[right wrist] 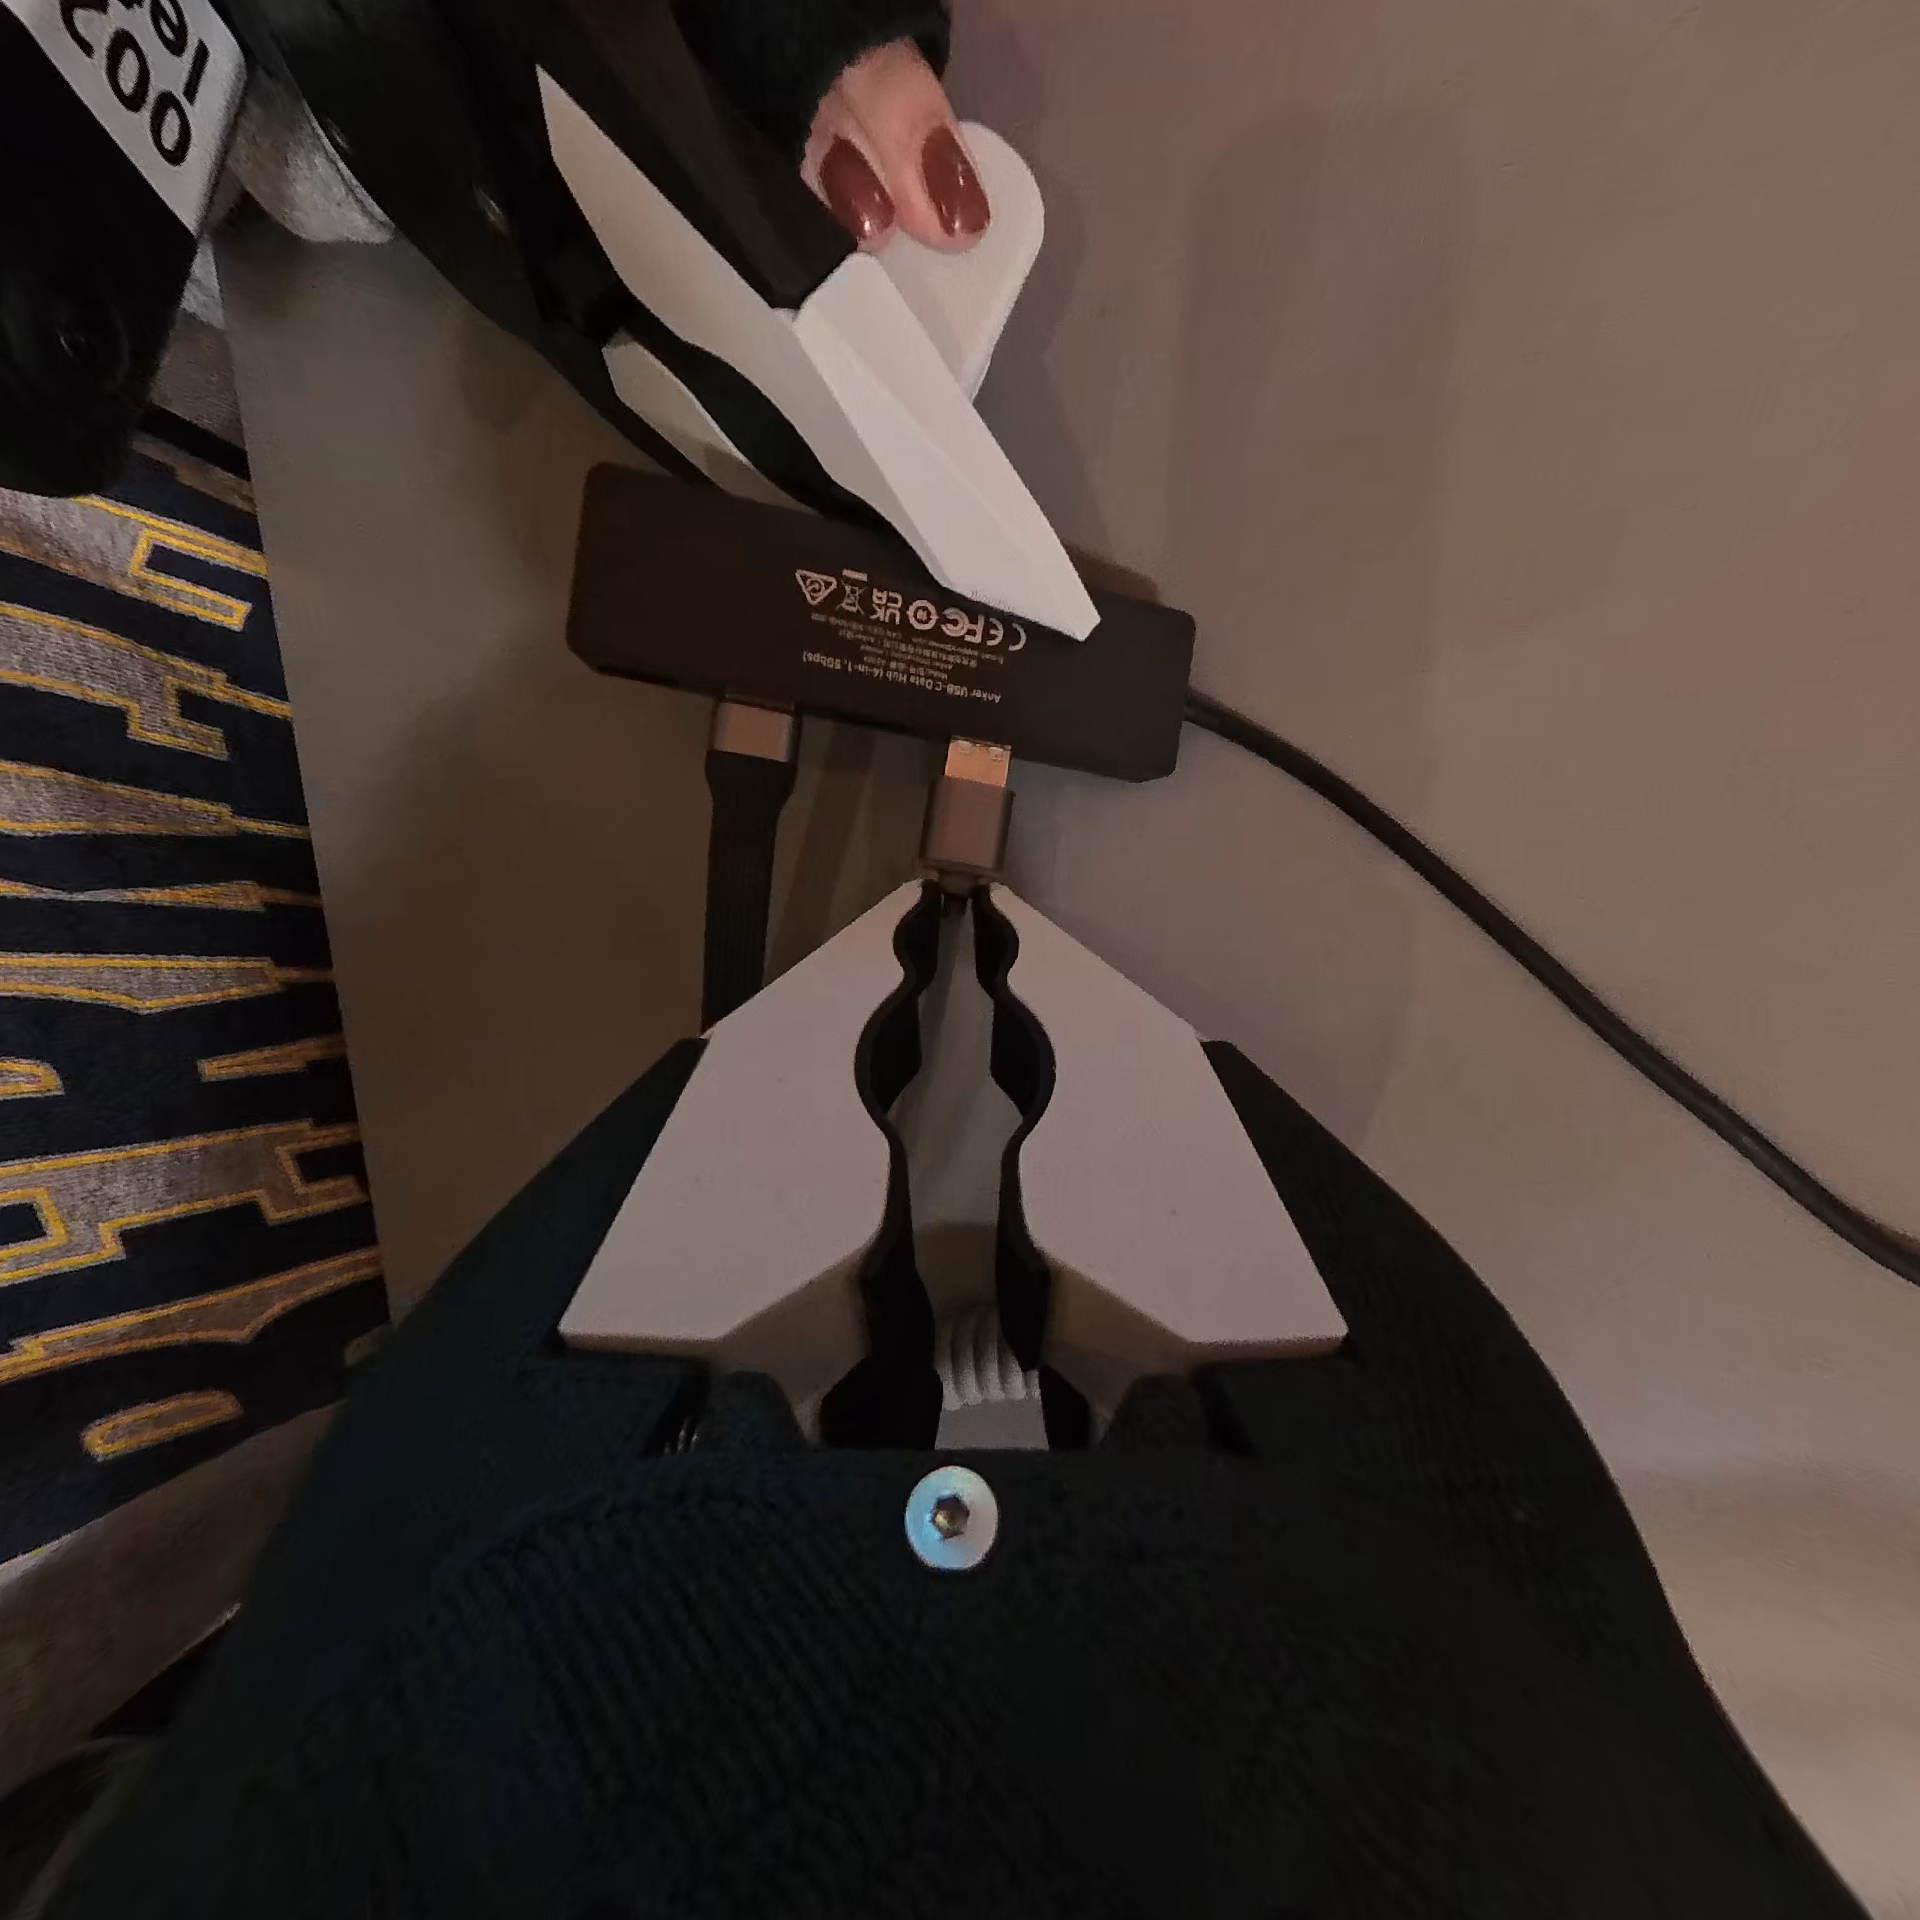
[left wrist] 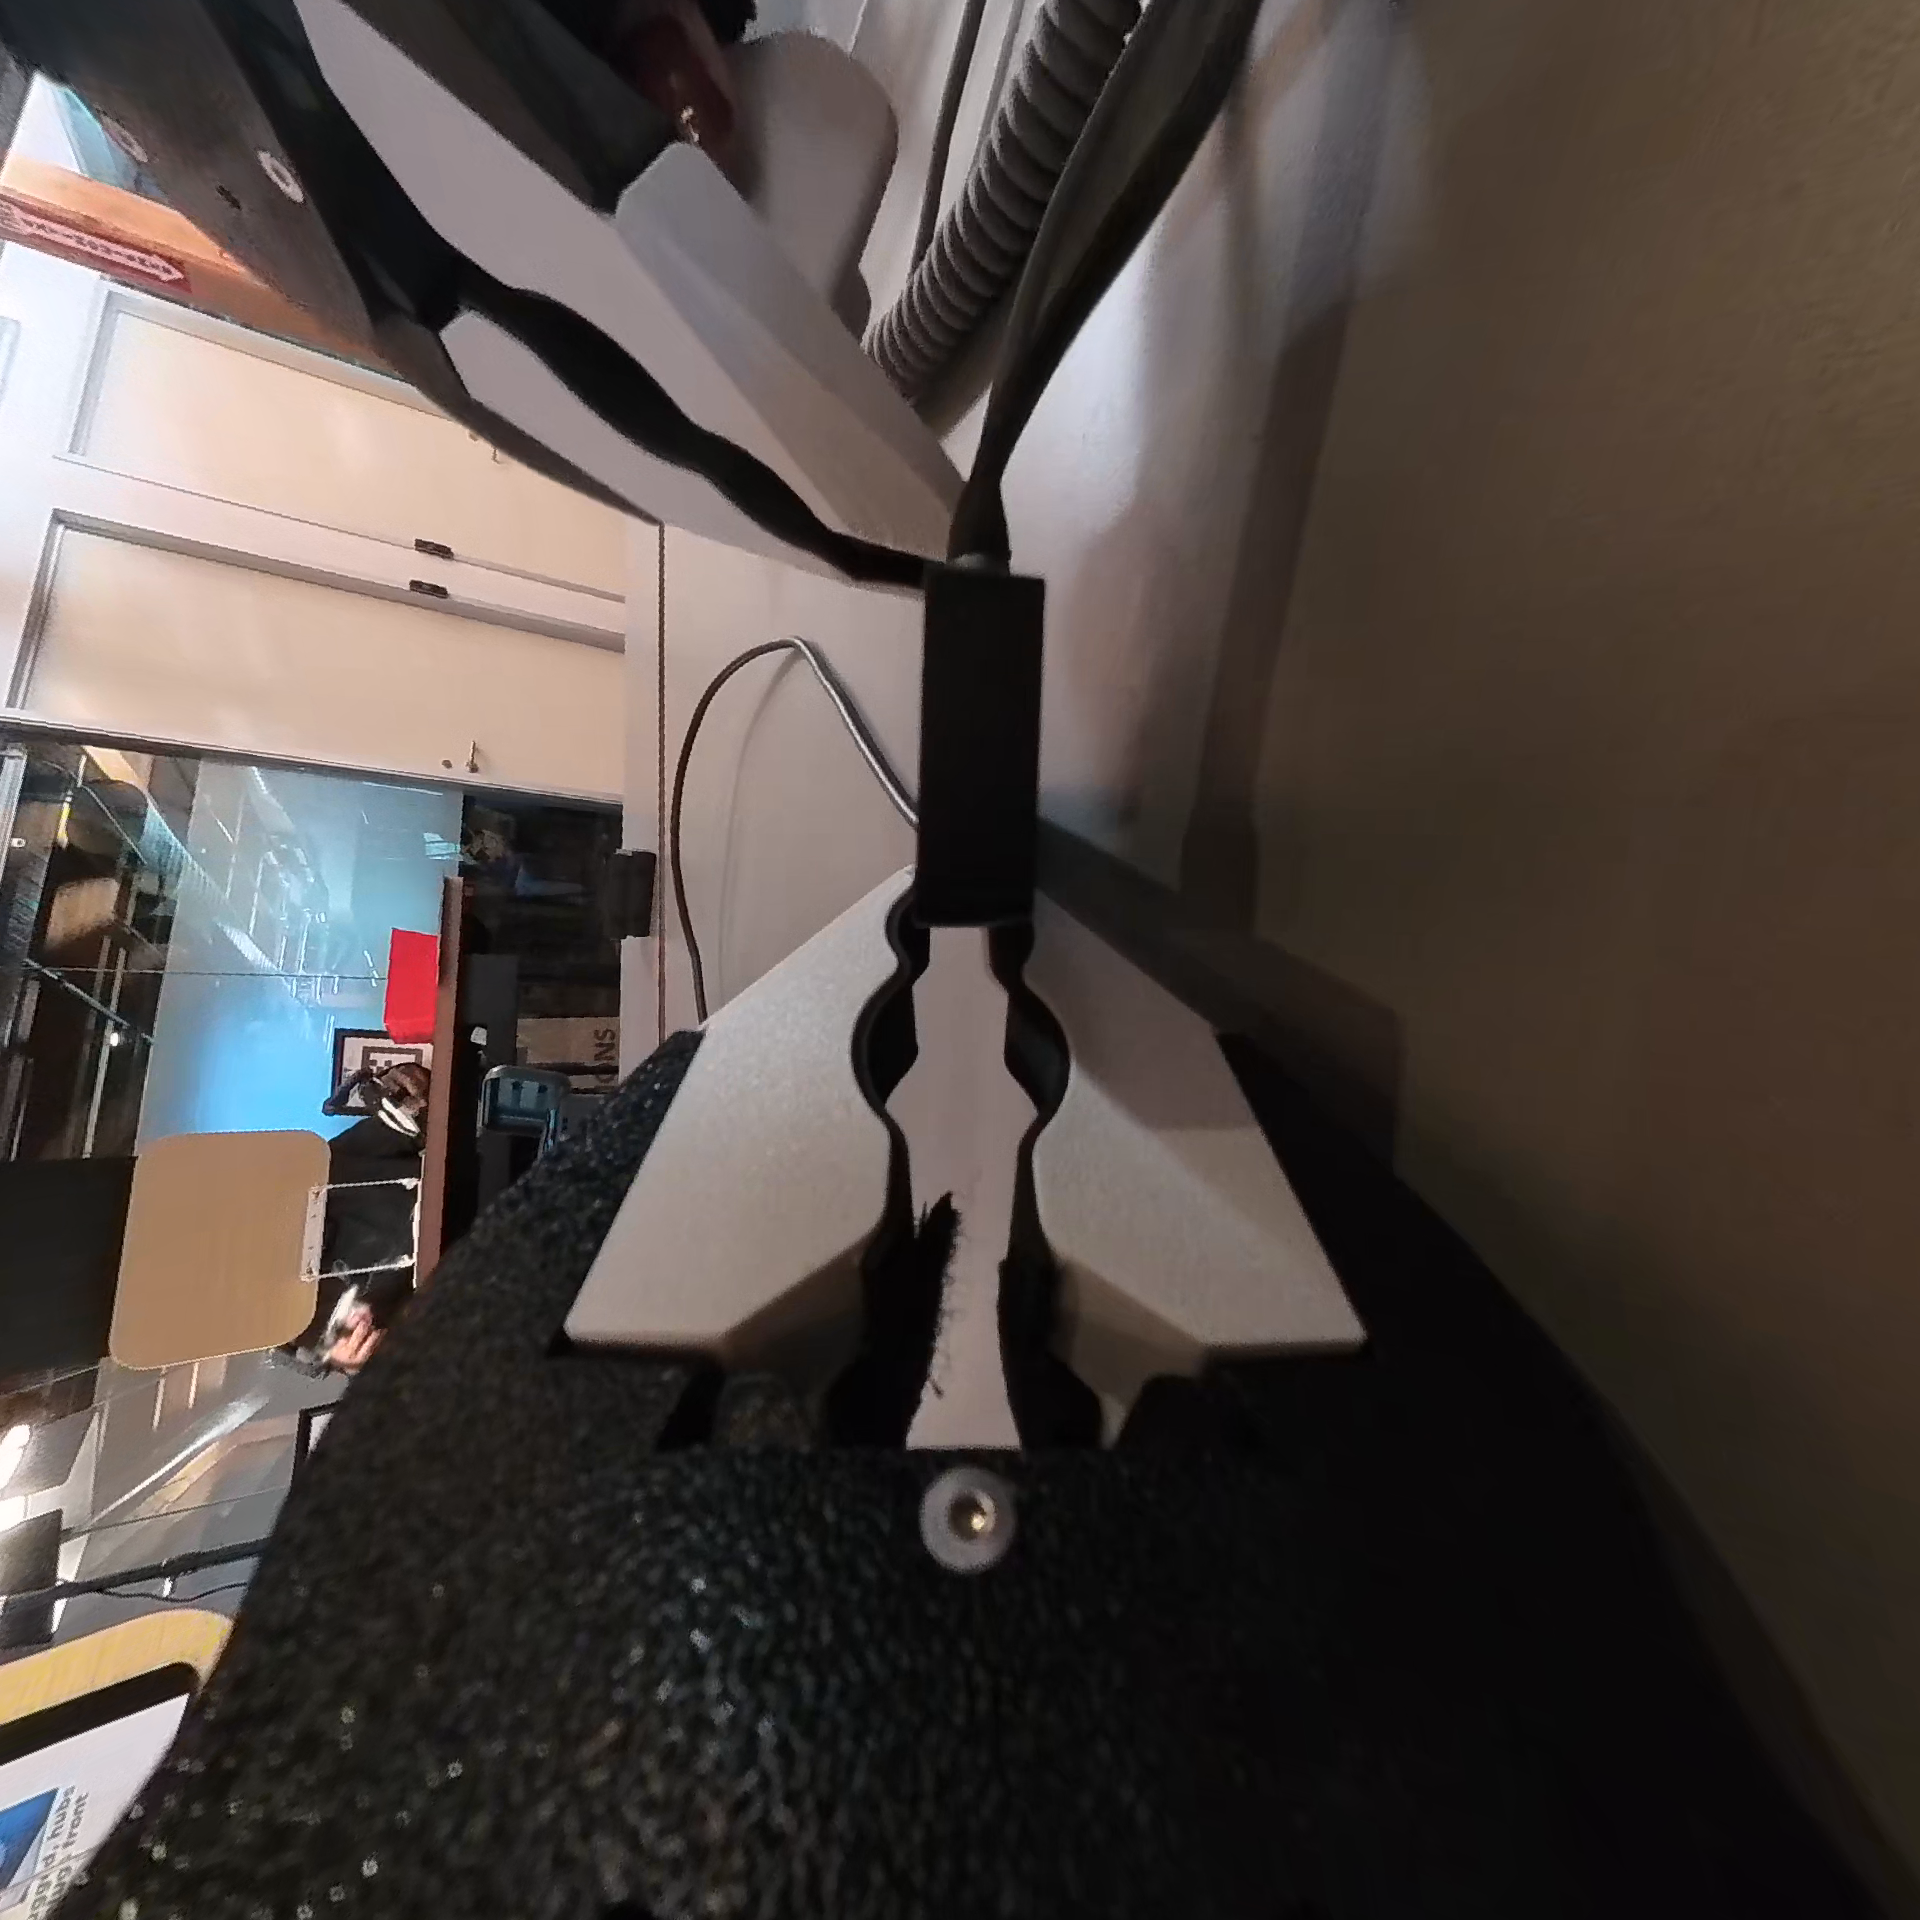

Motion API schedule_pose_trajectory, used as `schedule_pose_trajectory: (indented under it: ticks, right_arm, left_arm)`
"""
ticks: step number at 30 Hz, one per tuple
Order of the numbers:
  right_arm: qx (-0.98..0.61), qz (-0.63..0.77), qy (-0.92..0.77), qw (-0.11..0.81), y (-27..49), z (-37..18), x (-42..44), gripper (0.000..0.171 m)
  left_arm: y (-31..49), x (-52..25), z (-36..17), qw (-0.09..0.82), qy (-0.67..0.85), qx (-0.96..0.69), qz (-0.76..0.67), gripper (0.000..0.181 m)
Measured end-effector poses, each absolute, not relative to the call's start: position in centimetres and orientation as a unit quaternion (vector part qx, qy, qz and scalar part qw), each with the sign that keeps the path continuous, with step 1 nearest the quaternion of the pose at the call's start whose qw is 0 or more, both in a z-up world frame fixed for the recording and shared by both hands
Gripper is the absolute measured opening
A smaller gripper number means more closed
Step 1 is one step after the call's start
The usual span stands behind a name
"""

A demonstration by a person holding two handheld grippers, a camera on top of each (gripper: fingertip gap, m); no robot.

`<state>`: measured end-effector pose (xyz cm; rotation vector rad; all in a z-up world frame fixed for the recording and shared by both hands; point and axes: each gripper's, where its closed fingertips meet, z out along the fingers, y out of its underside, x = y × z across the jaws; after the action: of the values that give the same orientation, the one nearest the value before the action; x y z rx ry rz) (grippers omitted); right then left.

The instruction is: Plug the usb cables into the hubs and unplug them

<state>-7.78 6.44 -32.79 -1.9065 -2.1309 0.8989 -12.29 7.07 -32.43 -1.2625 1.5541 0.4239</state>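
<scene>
A black usb hub (right wrist: 883,634) lies label side up on a grey table (right wrist: 1455,416). My left gripper (left wrist: 966,920) is shut on one end of the hub (left wrist: 982,748); one of its white fingers (right wrist: 935,488) lies across the hub in the right wrist view. My right gripper (right wrist: 956,896) is shut on the tail of a grey usb plug (right wrist: 971,810). The plug sits partly in a hub port, with its metal tip still showing. A second grey plug (right wrist: 750,727) with a flat black cable sits in the port to its left.
The hub's own black cable (right wrist: 1558,987) runs off to the right across the table. A patterned carpet (right wrist: 156,935) lies beyond the table's left edge. A hand (right wrist: 904,177) holds the left gripper. A grey coiled cable (left wrist: 997,208) and a thin braided cable (left wrist: 831,696) lie behind the hub. My hands' fingertips stand some 5 cm from each other.
</scene>
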Motion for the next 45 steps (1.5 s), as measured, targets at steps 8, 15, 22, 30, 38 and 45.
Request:
schedule_pose_trajectory:
  ticks: [8,15,22,30,38,45]
  right_arm:
    - [-0.635,0.313,-0.696,0.12,6.8,-33.4,-7.9,0.004]
    - [-0.608,0.331,-0.699,0.18,6.6,-33.0,-8.6,0.003]
    - [-0.595,0.301,-0.717,0.204,7.1,-33.4,-8.8,0.004]
    - [-0.611,0.163,-0.661,0.404,12.0,-27.7,-5.5,0.057]
    - [-0.462,0.133,-0.727,0.49,5.4,-26.6,-9.6,0.072]
    - [-0.325,-0.018,-0.794,0.514,3.7,-29.8,-13.8,0.025]
  left_arm:
    - [7.2,-12.2,-32.6,0.504,0.645,-0.531,0.219,0.009]
    - [7.3,-12.1,-32.8,0.496,0.647,-0.519,0.256,0.008]
    - [8.0,-12.4,-33.0,0.496,0.635,-0.53,0.263,0.009]
    - [9.9,-14.3,-32.1,0.524,0.548,-0.623,0.193,0.009]
    - [9.8,-14.3,-32.2,0.515,0.547,-0.63,0.195,0.009]
    - [9.1,-13.4,-32.3,0.516,0.574,-0.606,0.195,0.009]
